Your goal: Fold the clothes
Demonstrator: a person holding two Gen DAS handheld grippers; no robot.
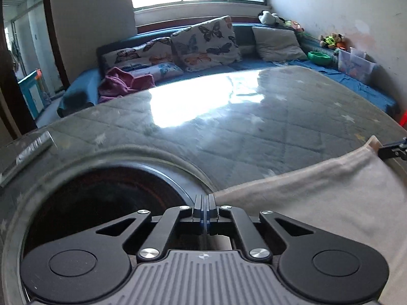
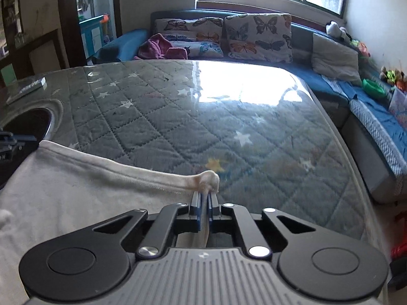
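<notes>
One white cloth hangs stretched between two grippers above a glass-topped table with a grey quilted star cover under the glass. The right gripper has its jaws pinched tight on one corner of the cloth, a small bunch of fabric poking out past the tips. The left gripper has its jaws pressed together at the opposite corner, gripping the cloth's edge. The hem runs taut from one to the other. One round dark opening sits in the table near the left gripper. Behind, a blue couch carries three butterfly pillows, one grey pillow and one purple garment.
</notes>
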